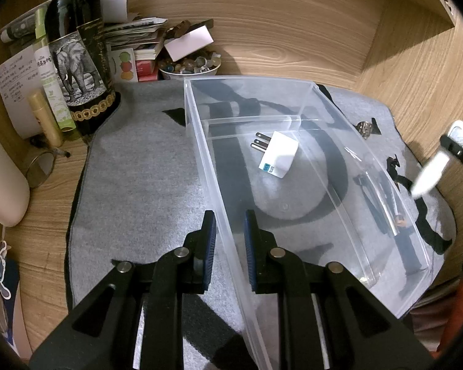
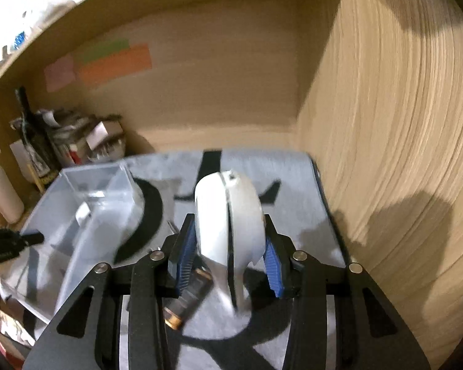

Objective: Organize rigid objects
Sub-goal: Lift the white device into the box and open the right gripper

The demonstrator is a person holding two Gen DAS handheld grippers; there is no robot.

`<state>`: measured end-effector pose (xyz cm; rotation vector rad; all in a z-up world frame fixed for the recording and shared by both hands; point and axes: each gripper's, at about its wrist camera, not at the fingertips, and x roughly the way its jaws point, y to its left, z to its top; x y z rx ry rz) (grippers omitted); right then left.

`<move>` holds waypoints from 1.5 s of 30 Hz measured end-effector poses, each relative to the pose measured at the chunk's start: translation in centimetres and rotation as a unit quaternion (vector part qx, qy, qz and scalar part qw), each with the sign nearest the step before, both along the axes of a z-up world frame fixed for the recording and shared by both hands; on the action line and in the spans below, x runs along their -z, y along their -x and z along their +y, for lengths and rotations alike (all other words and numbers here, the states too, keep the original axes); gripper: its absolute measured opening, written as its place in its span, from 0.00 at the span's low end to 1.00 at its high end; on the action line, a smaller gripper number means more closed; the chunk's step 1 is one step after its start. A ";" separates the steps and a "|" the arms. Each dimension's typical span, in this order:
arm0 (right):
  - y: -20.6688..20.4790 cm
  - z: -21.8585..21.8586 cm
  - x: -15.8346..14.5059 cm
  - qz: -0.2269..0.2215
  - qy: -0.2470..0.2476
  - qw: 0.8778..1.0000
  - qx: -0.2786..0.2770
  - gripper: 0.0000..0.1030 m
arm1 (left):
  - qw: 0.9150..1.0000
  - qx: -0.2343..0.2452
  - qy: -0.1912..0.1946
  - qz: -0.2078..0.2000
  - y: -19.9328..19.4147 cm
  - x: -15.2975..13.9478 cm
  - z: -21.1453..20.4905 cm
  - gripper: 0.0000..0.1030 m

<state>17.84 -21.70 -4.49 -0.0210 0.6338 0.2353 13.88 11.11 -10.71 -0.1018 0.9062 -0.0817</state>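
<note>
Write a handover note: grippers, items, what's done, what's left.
Left gripper: shut on the near wall of the clear bin, steadying it.
Right gripper: shut on a white mouse, lifted off the grey mat.
Done: white plug adapter lies inside the bin.
Left: put the mouse in the bin; a battery lies on the mat under the right gripper, and small dark items lie beyond the bin.
</note>
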 end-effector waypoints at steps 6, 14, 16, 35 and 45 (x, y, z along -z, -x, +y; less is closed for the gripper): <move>0.4 1.8 -2.3 -0.041 -0.006 0.999 -0.028 0.33 | 1.000 0.000 0.000 0.000 0.0 0.0 0.0 0.16; 2.0 6.1 -5.8 -0.096 -0.020 0.990 -0.106 0.33 | 1.000 -0.001 0.000 0.000 0.0 0.0 0.0 0.16; 2.6 7.3 -6.2 -0.104 -0.026 0.985 -0.132 0.33 | 1.000 -0.001 0.001 0.000 0.0 0.0 0.0 0.16; 4.0 14.6 -0.4 0.025 -0.043 0.962 -0.270 0.33 | 1.000 0.000 0.007 -0.002 0.0 -0.1 0.3 0.16; 0.9 16.0 0.7 0.065 -0.033 0.960 -0.271 0.33 | 1.000 0.000 0.010 -0.002 0.0 0.0 0.2 0.16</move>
